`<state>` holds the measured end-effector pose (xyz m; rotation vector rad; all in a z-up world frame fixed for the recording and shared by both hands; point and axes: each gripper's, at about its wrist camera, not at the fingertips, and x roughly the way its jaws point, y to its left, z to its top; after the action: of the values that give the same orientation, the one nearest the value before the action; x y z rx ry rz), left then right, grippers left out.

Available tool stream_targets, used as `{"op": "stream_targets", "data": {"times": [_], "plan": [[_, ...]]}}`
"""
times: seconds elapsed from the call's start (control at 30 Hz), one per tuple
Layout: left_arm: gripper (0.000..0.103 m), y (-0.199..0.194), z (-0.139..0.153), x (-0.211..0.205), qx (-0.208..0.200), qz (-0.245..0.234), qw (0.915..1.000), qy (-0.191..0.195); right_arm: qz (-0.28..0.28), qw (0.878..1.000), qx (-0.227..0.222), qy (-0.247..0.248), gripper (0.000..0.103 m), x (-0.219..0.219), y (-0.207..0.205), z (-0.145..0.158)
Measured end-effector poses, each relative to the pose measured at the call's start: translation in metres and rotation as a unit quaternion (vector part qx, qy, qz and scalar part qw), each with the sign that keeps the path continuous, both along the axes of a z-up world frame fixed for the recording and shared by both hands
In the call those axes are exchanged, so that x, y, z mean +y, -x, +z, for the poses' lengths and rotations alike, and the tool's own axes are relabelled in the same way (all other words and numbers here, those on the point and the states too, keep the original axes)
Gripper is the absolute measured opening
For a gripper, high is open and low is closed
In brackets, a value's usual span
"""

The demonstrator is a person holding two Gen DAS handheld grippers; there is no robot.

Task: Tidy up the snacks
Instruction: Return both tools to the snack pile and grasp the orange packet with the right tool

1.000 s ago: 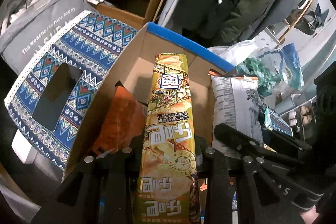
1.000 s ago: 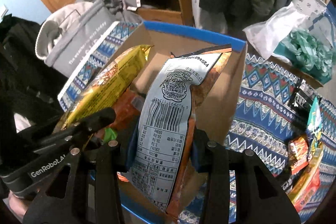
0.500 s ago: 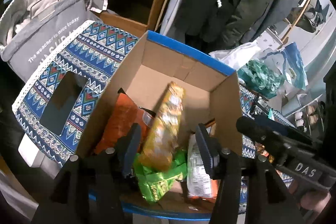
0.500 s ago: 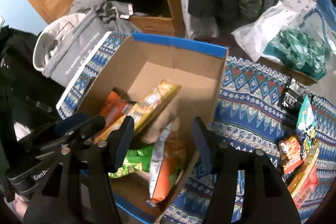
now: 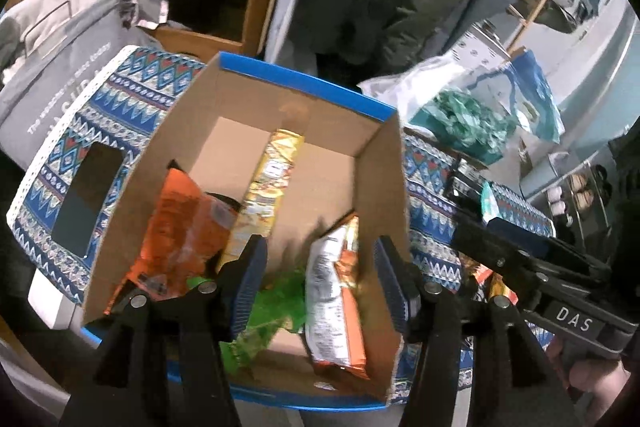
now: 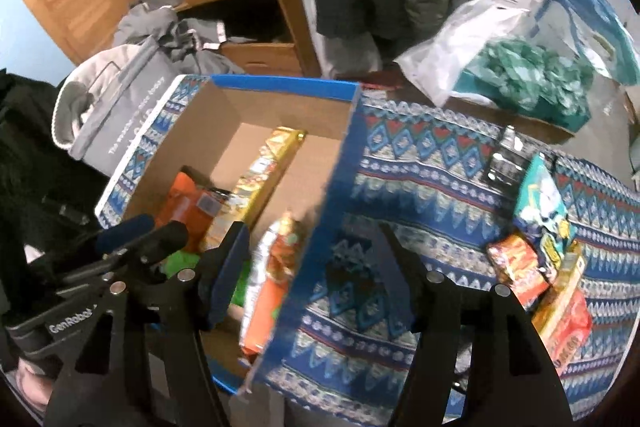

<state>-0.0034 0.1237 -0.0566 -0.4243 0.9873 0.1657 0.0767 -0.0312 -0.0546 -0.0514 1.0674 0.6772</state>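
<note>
A: What are the two grippers doing?

B: The left gripper (image 5: 320,279) has its fingers wide apart. It holds nothing. The right gripper (image 6: 312,267) is spread wide too, and it holds nothing.

A: Where are the snacks?

B: Most are in the cardboard box (image 5: 376,187) with the blue rim. The box sits just past the left fingers. A long yellow pack (image 5: 266,195) lies beyond the left finger, pointing away from it. An orange bag (image 5: 176,231) leans out to the left of that finger. A white and orange bag (image 5: 334,291) stands between the two fingers, nearer the right one. A green pack (image 5: 272,307) lies low between them. It looks blurry.

A: And from the other gripper?

B: The box's blue side wall runs between the right gripper's fingers. The box's inside is by its left finger. More snacks (image 6: 540,255) lie on the patterned cloth (image 6: 432,163), out past its right finger. A phone (image 6: 506,155) lies on the cloth further off.
</note>
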Motion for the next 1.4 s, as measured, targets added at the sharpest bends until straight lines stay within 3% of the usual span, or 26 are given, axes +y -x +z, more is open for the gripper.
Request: {"op": "stream_targets", "data": {"times": [0.77,1.4], "plan": [[0.066,-0.029,-0.010,-0.116,0.037,-0.108,0.9928,-0.038,-0.113,0.993,0.011,0.009,0.071,-0.143,-0.006,-0.024],[0.068,-0.056,-0.036,-0.207,0.070,-0.172,0.9814,-0.048,-0.238,0.970,0.044,0.020,0.076,-0.268,-0.017,-0.066]]}}
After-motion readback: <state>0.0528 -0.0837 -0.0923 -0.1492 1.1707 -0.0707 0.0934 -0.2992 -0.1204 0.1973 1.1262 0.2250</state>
